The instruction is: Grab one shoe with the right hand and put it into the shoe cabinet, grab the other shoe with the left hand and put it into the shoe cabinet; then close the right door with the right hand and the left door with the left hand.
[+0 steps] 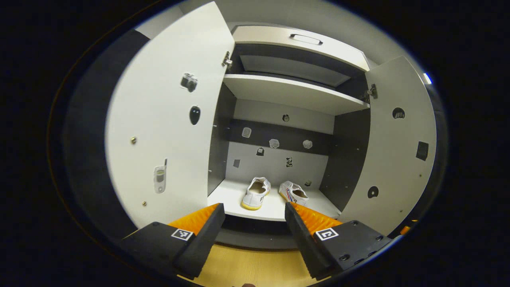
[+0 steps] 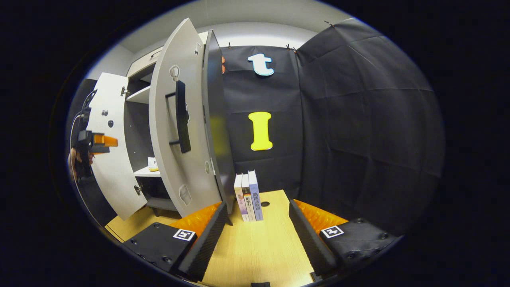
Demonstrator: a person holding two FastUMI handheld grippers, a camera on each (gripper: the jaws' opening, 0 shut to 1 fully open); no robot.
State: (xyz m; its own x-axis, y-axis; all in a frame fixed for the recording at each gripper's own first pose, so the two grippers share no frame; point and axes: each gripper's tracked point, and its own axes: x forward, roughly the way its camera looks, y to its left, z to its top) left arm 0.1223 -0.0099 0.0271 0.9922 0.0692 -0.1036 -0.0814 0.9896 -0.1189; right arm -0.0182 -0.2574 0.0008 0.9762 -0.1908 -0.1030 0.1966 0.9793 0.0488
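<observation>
In the left gripper view the left door [image 1: 167, 119] stands wide open, the left gripper [image 1: 255, 235] spread and empty before the shoe cabinet [image 1: 295, 89] — both shoes [image 1: 256, 193] side by side on its bottom shelf — right door [image 1: 394, 147] open too; the right gripper [image 2: 258, 239] gapes empty beside standing books [image 2: 249, 195]

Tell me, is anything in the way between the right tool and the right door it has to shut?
Nothing visible is. The right tool is open and empty, the right door stands open just ahead and to its left. The books stand beside the door, not across the path.
</observation>
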